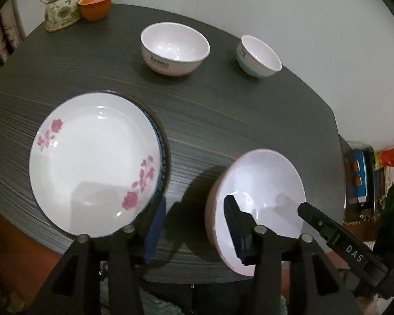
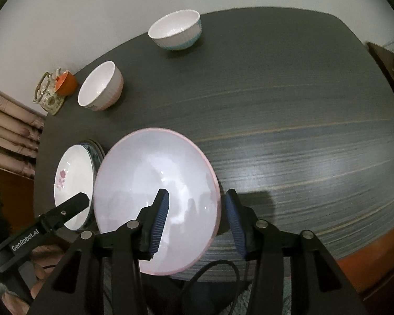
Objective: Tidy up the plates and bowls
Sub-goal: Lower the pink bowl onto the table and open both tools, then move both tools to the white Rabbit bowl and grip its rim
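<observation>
From the left wrist view, the left hand-held gripper [image 1: 194,223] has its jaws apart with bare tabletop [image 1: 223,120] between them; one blue pad sits just beside the near edge of the flowered plate [image 1: 92,162] but I cannot tell if it touches, and the other pad hangs over the rim of the pink-edged bowl [image 1: 260,183]. The flowered plate lies on top of a dark-rimmed plate, near the front left of the tabletop. The pink-edged bowl stands just to its right, with a finger of the right hand-held gripper [image 1: 328,228] reaching in over its far side. Farther back stand a lettered bowl [image 1: 174,48] and a blue-banded bowl [image 1: 258,56], well apart, and in the far corner a teapot [image 1: 61,8] touching an orange cup [image 1: 96,6]. From the right wrist view, the right hand-held gripper [image 2: 197,218] has its jaws apart, straddling the right rim of the pink-edged bowl [image 2: 149,183], one pad inside and one outside, neither pressing on it. The flowered plate [image 2: 73,178] shows to the left, beside the bowl, with a finger of the left hand-held gripper [image 2: 73,204] over it
</observation>
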The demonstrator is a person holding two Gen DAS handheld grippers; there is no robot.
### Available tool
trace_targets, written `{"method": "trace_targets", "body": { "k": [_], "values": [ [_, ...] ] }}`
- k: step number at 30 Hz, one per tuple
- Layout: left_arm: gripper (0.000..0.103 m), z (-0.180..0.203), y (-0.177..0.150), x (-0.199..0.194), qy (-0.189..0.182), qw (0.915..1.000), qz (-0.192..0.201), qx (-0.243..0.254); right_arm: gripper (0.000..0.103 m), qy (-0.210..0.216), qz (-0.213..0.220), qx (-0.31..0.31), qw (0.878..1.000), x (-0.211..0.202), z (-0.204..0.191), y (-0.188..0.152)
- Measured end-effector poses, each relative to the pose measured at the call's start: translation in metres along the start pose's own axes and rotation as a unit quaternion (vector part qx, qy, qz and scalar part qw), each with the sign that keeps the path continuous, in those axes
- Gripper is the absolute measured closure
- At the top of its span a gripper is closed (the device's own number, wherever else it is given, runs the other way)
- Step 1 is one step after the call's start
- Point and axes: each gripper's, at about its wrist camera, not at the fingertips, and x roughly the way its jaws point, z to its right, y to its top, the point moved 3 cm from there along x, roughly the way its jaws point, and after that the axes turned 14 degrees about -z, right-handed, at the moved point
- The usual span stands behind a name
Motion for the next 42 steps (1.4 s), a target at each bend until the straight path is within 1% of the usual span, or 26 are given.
{"method": "trace_targets", "body": {
  "k": [4, 11, 19, 24, 28, 34, 39, 42],
  "values": [
    [0.054, -0.012, 0.004, -0.006, -0.007, 0.9998, 0.004, -0.017, 0.059, 0.000, 0.006, -0.011, 1.000, -0.006, -0.006, 0.008],
    [0.054, -0.037, 0.018, -0.008, -0.004, 0.9990, 0.007, -0.043, 0.059, 0.000, 0.011, -0.039, 0.999, -0.013, -0.023, 0.024],
    [0.054, -0.056, 0.038, -0.007, 0.008, 0.9977, 0.005, -0.067, 0.059, 0.008, 0.002, -0.077, 0.997, -0.006, -0.052, 0.040],
    [0.054, -0.064, 0.051, -0.012, 0.021, 0.9972, 0.015, -0.070, 0.059, 0.004, 0.002, -0.107, 0.994, -0.004, -0.074, 0.059],
    [0.054, -0.070, 0.065, -0.014, 0.022, 0.9969, 0.019, -0.073, 0.059, 0.007, -0.010, -0.110, 0.994, 0.003, -0.083, 0.074],
    [0.054, -0.073, 0.097, -0.015, 0.025, 0.9960, 0.031, -0.080, 0.059, 0.008, -0.036, -0.111, 0.993, 0.020, -0.090, 0.098],
    [0.054, -0.073, 0.121, -0.009, 0.029, 0.9956, 0.035, -0.082, 0.059, -0.008, -0.044, -0.123, 0.991, 0.031, -0.100, 0.122],
    [0.054, -0.075, 0.135, -0.003, 0.034, 0.9955, 0.031, -0.083, 0.059, -0.009, -0.053, -0.129, 0.990, 0.036, -0.106, 0.136]
  ]
}}
